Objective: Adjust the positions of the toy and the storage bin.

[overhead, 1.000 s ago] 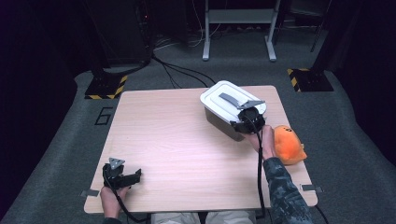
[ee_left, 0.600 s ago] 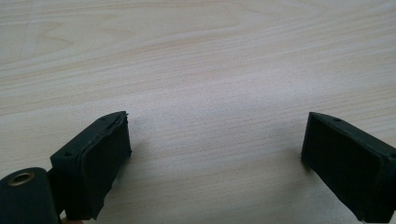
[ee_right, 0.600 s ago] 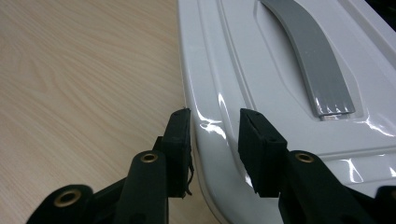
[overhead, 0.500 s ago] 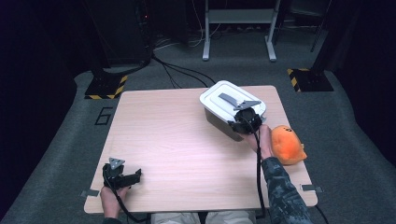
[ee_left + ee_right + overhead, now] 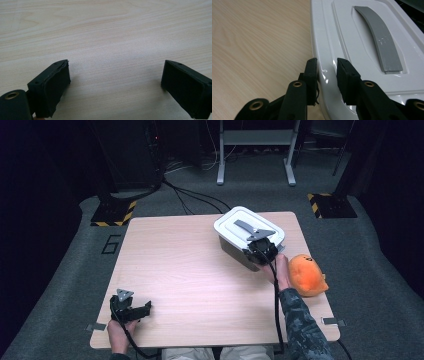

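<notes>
White lidded box (image 5: 248, 238) at the far right part of the wooden table (image 5: 190, 270), set at an angle to the table edges; its white lid (image 5: 352, 37) carries a grey handle strip (image 5: 378, 37) along the middle. The right gripper (image 5: 326, 65) meets the box at its near rim: in the right gripper view one black jaw lies outside the lid's edge and the other on the lid's top surface, the two drawn close with the rim between them, clamped on the lid edge. That view gives the contact in detail, including the glossy highlight on the rim beside the jaws, whereas the high view gives only the dark body of the gripper over the box's near end, with its cable trailing back along the person's patterned sleeve (image 5: 300, 320). The high view adds the surroundings: an orange plush toy (image 5: 308, 275) lies just beside the right hand, near the table's right edge and apart from the box. The left gripper (image 5: 129, 308) rests at the near left corner of the table, well apart from the box, held by the left hand. The left gripper view shows its jaws standing wide apart over bare wood grain, with nothing between them.
</notes>
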Motion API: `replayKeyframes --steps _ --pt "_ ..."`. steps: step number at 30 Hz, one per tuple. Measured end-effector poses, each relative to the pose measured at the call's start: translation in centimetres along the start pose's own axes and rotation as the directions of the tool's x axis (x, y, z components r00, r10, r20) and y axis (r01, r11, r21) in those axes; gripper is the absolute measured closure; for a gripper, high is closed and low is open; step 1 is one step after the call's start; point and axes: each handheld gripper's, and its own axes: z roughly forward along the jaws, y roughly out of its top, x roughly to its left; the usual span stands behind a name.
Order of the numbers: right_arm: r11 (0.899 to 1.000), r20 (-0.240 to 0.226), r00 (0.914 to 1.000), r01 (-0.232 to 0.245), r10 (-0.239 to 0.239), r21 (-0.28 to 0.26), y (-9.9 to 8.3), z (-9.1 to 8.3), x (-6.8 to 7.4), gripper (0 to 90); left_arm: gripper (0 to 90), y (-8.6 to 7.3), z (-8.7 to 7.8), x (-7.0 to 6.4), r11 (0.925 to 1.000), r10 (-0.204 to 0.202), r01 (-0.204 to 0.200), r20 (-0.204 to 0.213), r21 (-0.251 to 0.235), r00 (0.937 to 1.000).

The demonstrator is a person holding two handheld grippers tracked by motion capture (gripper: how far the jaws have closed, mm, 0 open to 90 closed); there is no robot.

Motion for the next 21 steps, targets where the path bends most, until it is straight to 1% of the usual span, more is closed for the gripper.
replayKeyframes --steps 2,3,5,7,9,15,16,18,19,20,21 --pt "1.000 0.008 0.9999 -0.008 0.008 -0.002 -0.02 0.00 0.17 70.6 8.2 -0.01 0.01 0.00 1.0000 0.001 -0.001 0.001 -0.002 1.0000" --pt "1.000 -0.002 1.0000 -0.008 0.008 -0.007 -0.07 -0.01 0.04 70.9 8.2 -0.01 0.01 0.00 1.0000 0.001 -0.001 0.001 -0.002 1.0000" --pt "1.000 -0.017 0.9996 -0.025 0.025 -0.014 -0.17 -0.06 0.03 71.6 8.2 -0.01 0.00 -0.01 1.0000 0.000 0.000 0.002 -0.001 1.0000" --pt "1.000 -0.030 0.9995 -0.010 0.010 -0.020 -0.24 -0.09 0.03 72.0 8.2 -0.01 0.01 -0.01 1.0000 0.000 0.000 0.001 -0.002 1.0000" --pt "1.000 -0.035 0.9993 -0.017 0.016 -0.017 -0.27 -0.14 0.20 72.2 8.2 -0.01 0.00 -0.01 1.0000 0.000 0.000 0.002 -0.001 1.0000" --pt "1.000 -0.046 0.9989 -0.012 0.011 -0.018 -0.38 -0.26 0.33 72.2 8.2 -0.01 0.01 0.00 1.0000 0.001 -0.001 0.001 -0.002 1.0000" --pt "1.000 -0.044 0.9990 -0.003 0.002 -0.020 -0.38 -0.26 0.24 72.1 8.2 -0.01 0.01 0.00 1.0000 0.001 -0.001 0.002 -0.002 1.0000" --pt "1.000 -0.037 0.9993 -0.012 0.011 -0.019 -0.39 -0.27 0.14 71.6 8.3 -0.01 0.01 0.00 1.0000 0.001 -0.001 0.001 -0.002 1.0000" --pt "1.000 -0.026 0.9996 -0.007 0.007 -0.016 -0.34 -0.26 0.10 70.9 8.3 -0.01 0.01 0.00 1.0000 0.001 -0.001 0.001 -0.002 1.0000" --pt "1.000 0.001 0.9999 0.014 -0.014 -0.011 -0.22 -0.16 0.07 67.0 8.2 0.00 0.01 0.00 1.0000 0.001 -0.001 0.002 -0.002 1.0000" --pt "1.000 0.001 0.9999 0.014 -0.014 -0.011 -0.22 -0.16 0.07 67.0 8.2 0.00 0.01 0.00 1.0000 0.001 -0.001 0.002 -0.002 1.0000"
